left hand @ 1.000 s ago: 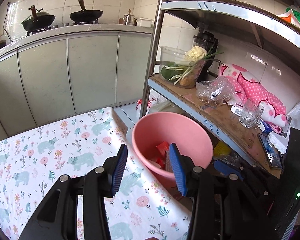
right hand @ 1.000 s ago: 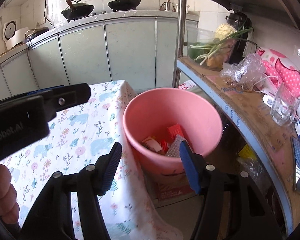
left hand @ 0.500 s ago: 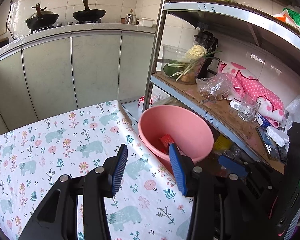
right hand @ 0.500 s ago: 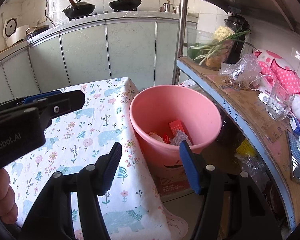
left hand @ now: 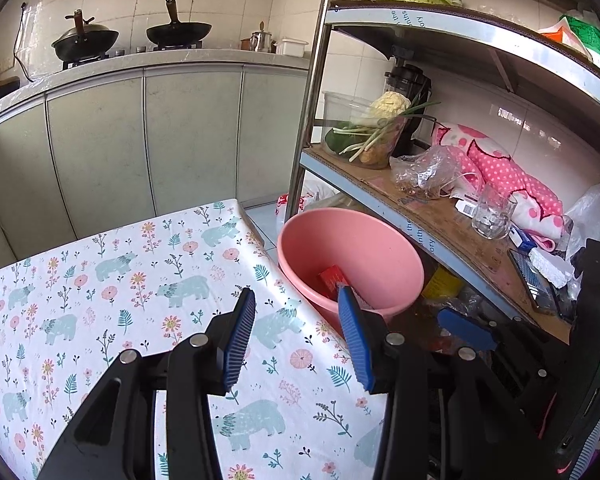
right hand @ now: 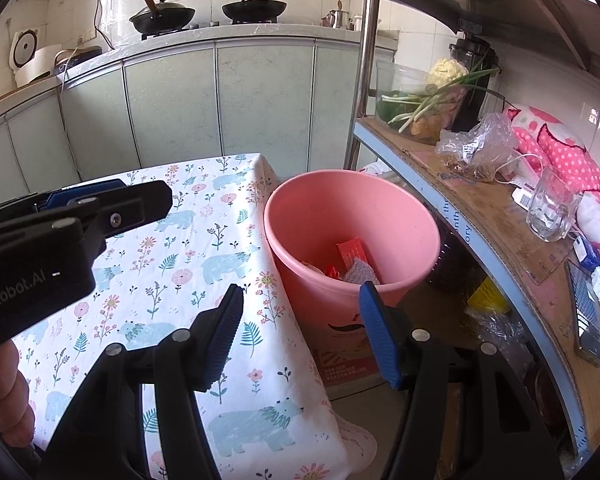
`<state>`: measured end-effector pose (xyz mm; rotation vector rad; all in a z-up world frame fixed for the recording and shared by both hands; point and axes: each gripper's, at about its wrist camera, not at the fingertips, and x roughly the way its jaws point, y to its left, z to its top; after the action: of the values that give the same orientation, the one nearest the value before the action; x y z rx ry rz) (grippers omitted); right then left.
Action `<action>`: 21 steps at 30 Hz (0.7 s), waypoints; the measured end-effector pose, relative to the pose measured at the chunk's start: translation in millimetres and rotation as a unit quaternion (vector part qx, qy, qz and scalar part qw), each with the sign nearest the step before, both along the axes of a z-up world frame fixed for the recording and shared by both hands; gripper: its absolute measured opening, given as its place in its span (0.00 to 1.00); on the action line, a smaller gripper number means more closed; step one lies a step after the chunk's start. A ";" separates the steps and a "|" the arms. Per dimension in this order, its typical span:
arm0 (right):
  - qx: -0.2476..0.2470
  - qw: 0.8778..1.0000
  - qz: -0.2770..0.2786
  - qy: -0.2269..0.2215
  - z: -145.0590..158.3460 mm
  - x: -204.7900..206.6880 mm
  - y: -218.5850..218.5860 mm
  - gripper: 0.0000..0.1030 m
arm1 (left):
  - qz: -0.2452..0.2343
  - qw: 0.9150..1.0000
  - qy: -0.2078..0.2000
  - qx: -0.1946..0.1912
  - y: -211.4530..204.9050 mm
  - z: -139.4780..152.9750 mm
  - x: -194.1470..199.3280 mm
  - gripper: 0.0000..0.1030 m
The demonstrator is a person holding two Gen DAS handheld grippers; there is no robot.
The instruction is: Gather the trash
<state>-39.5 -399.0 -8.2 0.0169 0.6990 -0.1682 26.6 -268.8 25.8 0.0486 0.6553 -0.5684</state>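
Observation:
A pink bucket (left hand: 384, 256) stands on the floor between the table and the metal shelf; it also shows in the right wrist view (right hand: 300, 216). It holds trash: a red packet (right hand: 352, 249), a silvery wrapper (right hand: 360, 274) and other scraps. My left gripper (left hand: 296, 330) is open and empty above the table's right edge, near the bucket's rim. My right gripper (right hand: 300, 326) is open and empty, also over the table edge, short of the bucket. The left gripper's body (right hand: 60, 236) shows at the left of the right wrist view.
The table has a white floral cloth with bears (left hand: 112, 288). A metal shelf (left hand: 452, 216) on the right holds a vegetable container (left hand: 364, 132), a plastic bag, a glass (left hand: 492, 212) and pink cloth. A cardboard box (right hand: 348, 352) sits under the bucket. Kitchen cabinets stand behind.
Both grippers have drawn back and up from the bucket toward the table; the bucket looks farther away. Both stay open and empty.

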 end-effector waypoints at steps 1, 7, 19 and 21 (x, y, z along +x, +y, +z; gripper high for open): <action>0.001 1.000 0.000 0.000 0.2 -0.1 -0.1 0.59 | 0.000 1.000 -0.001 0.000 0.5 0.1 -0.8 0.42; -0.001 1.000 0.000 0.000 0.7 -0.5 -0.1 0.59 | -0.001 1.000 -0.001 -0.001 1.3 0.9 -4.2 0.42; -0.001 1.000 -0.001 0.000 1.0 -0.4 -1.4 0.59 | -0.002 1.000 0.002 -0.003 1.3 0.4 -4.6 0.42; -0.001 1.000 -0.001 0.000 1.0 -0.4 -1.2 0.59 | -0.002 1.000 0.002 -0.002 1.4 0.2 -4.4 0.42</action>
<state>-39.9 -400.3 -7.2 0.0161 0.6991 -0.1701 22.2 -267.5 26.0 0.0449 0.6588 -0.5732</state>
